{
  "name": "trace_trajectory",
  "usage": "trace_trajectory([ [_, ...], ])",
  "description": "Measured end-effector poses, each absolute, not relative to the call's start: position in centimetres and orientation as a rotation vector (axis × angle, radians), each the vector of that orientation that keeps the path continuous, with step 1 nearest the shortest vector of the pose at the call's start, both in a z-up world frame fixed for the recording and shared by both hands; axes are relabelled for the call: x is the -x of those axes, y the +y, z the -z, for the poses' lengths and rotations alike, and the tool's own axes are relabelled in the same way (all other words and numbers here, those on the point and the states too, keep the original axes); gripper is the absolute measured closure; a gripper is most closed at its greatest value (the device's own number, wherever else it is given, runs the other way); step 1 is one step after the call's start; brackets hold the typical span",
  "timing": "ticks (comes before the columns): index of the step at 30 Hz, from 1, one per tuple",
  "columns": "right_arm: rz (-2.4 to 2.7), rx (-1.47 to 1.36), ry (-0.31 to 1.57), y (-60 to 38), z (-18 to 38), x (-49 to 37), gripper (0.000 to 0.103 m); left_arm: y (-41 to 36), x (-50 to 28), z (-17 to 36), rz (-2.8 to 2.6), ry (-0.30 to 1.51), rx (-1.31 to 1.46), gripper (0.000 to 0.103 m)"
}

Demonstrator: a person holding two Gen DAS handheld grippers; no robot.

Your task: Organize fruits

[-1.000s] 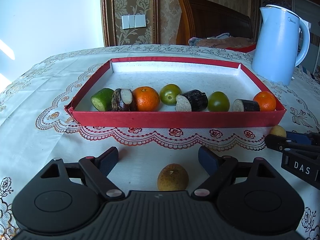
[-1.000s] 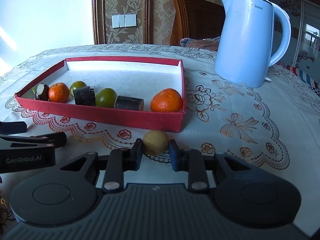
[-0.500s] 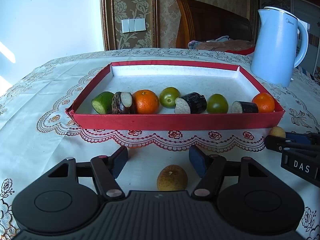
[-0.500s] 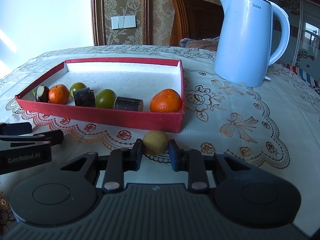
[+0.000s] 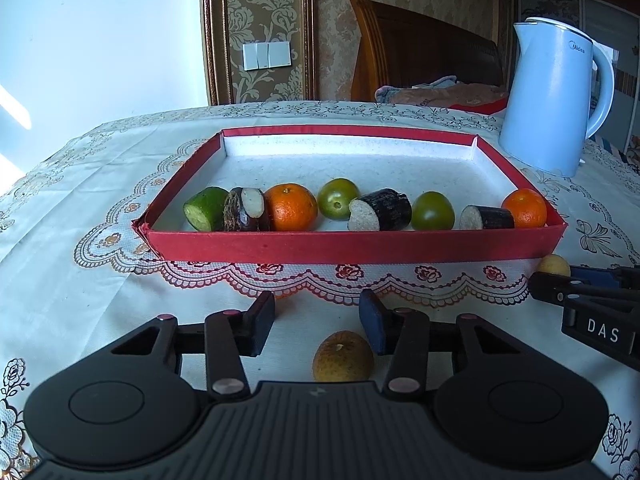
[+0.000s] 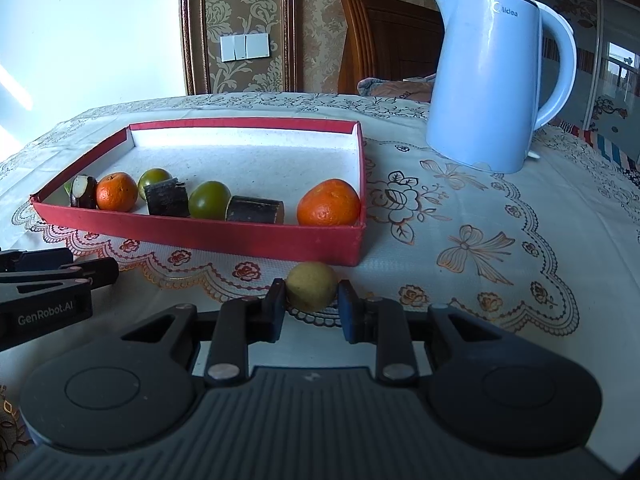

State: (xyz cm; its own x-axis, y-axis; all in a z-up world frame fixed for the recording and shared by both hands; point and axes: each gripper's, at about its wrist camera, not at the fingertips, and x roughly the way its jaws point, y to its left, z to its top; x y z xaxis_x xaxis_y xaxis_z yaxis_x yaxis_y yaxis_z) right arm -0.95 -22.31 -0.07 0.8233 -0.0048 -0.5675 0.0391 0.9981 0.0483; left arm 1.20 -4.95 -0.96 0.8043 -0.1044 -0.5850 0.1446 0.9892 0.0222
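Moved since earlier: left gripper point(image 5: 317, 316) has narrowed its gap and drawn back a little, so the brownish round fruit point(image 5: 343, 356) now sits nearer its fingertips; the right one looks unchanged.
Left gripper: jaws apart, holding nothing; the fruit rests on the tablecloth point(image 5: 80, 280) just short of the pads, apparently being lined up for a pick.
Right gripper point(image 6: 312, 303): fingers close on either side of a yellow round fruit point(image 6: 311, 286), which sits on the cloth by the tray's corner; firm contact I cannot confirm.
Red tray point(image 5: 352, 245): one front row of a green piece, dark cut pieces, oranges and green fruits, likely leaving room behind.
Beyond: blue kettle point(image 6: 486, 80).
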Motion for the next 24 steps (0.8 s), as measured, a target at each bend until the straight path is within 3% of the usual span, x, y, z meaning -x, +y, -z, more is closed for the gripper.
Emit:
trace_trajectory([
  [10,0.023,-0.066,0.6,-22.4,0.1,1.0,0.077,-4.8,-1.1,0.9,0.139,0.617,-0.058,0.07],
  [18,0.019,-0.07,0.601,-22.3,0.1,1.0,0.077,-4.6,-1.1,0.9,0.149,0.617,-0.038,0.07],
  [24,0.014,-0.097,0.559,-22.8,-0.3,1.7,0.077,-3.9,-0.7,0.7,0.179,0.605,0.001,0.082],
])
